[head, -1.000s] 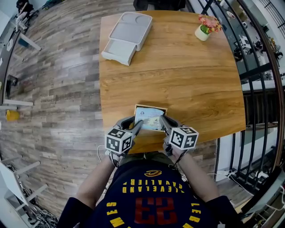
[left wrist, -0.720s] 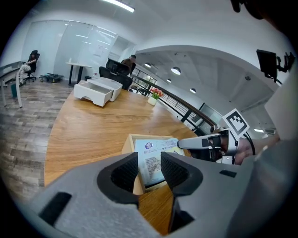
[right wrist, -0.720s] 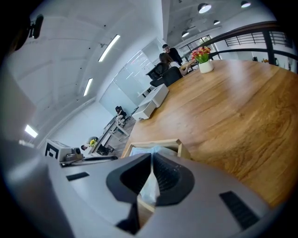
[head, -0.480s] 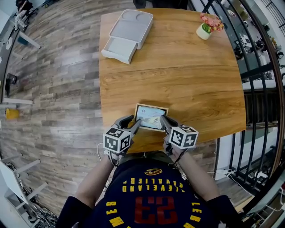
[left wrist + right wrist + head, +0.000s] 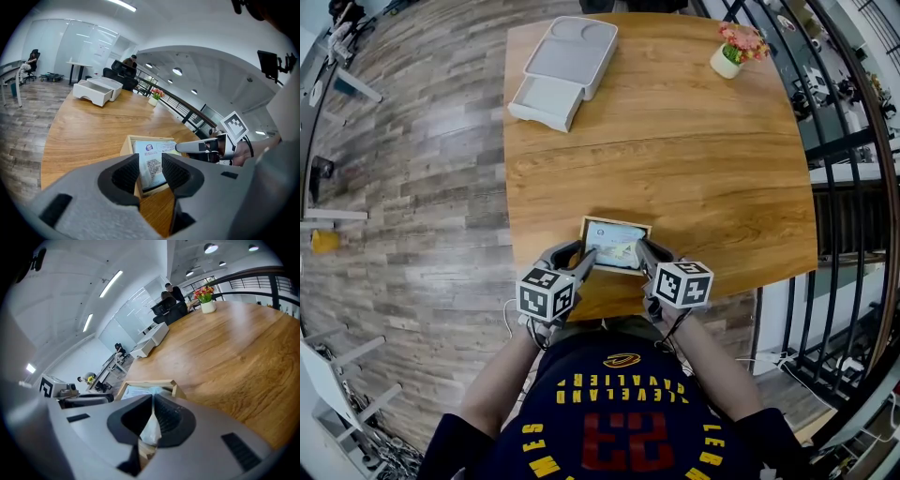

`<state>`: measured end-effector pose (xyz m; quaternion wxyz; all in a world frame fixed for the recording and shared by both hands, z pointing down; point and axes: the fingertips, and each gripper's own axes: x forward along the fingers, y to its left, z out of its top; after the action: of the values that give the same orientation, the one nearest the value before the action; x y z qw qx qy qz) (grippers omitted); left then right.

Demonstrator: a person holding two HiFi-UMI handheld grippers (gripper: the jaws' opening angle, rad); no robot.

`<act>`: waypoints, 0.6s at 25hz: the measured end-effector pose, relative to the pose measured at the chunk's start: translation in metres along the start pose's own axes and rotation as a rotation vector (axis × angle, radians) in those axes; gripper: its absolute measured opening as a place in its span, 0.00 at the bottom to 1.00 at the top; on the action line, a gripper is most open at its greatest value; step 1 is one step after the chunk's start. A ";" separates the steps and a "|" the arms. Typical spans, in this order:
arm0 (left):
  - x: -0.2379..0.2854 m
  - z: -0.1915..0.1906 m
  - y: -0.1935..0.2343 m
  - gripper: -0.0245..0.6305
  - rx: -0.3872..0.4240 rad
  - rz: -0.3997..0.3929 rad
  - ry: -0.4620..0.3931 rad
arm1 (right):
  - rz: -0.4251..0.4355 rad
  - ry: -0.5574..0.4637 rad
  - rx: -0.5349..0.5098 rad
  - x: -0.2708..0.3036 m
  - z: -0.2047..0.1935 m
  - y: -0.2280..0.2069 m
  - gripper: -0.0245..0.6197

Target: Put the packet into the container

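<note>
Right gripper, its jaws having just been closing, pinches the near right edge of the packet, which lies inside the shallow wooden box near the table's front edge. Left gripper sits beside the box, jaws apart and empty.

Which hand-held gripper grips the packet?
The right hand-held gripper: its jaws have just been closing and pinch the packet; the left hand-held gripper has jaws apart.
</note>
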<state>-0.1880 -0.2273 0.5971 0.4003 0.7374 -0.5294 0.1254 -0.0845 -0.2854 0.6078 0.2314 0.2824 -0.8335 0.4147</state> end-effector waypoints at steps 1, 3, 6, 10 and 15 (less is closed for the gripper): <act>0.000 0.000 -0.001 0.27 0.000 0.000 0.000 | -0.004 0.002 -0.009 0.000 0.000 -0.001 0.07; 0.000 -0.001 -0.001 0.27 0.001 0.000 -0.001 | -0.011 0.005 -0.030 0.001 -0.001 -0.001 0.07; -0.001 -0.002 -0.004 0.27 0.001 0.001 -0.003 | -0.021 0.005 -0.069 0.000 -0.002 0.000 0.08; -0.002 -0.004 -0.007 0.27 0.002 0.000 -0.008 | -0.024 0.004 -0.106 0.001 -0.004 0.005 0.25; -0.010 -0.005 -0.010 0.27 0.003 0.004 -0.020 | -0.054 -0.040 -0.157 -0.009 0.003 0.009 0.26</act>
<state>-0.1816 -0.2155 0.5901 0.3937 0.7381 -0.5347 0.1196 -0.0840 -0.2814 0.5954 0.2471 0.2941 -0.8600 0.3360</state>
